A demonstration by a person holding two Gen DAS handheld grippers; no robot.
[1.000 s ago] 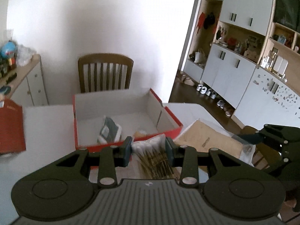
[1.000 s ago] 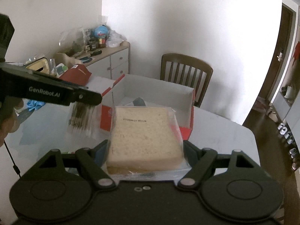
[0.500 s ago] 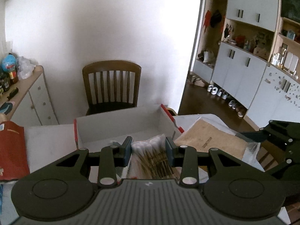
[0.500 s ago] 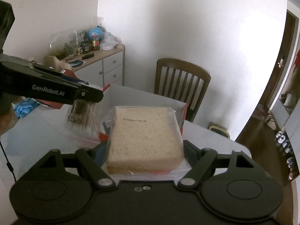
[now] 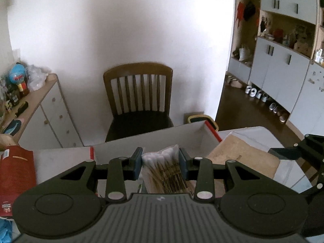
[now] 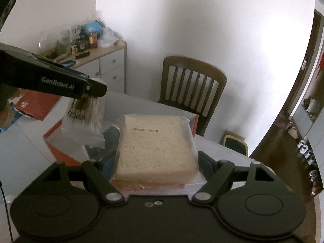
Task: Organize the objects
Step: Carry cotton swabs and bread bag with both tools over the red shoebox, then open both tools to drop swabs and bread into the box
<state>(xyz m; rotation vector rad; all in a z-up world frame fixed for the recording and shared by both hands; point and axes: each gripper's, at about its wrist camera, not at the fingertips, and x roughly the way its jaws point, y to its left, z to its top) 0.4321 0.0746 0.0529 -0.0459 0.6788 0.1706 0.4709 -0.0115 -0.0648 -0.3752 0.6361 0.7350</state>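
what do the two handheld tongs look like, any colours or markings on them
Both are matte black plastic. The left tongs have blue pads, two round discs, silver pivot pins and a ribbed grey top. The right tongs share that linkage, with a smooth black top. White "GenRobot.AI" lettering runs along the left one's side. No sleeve shows.

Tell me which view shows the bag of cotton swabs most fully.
The right wrist view: there the bag of cotton swabs hangs whole from the left hand-held gripper, above the red box. The left wrist view gives only the swab tips and barcode between its own pads.
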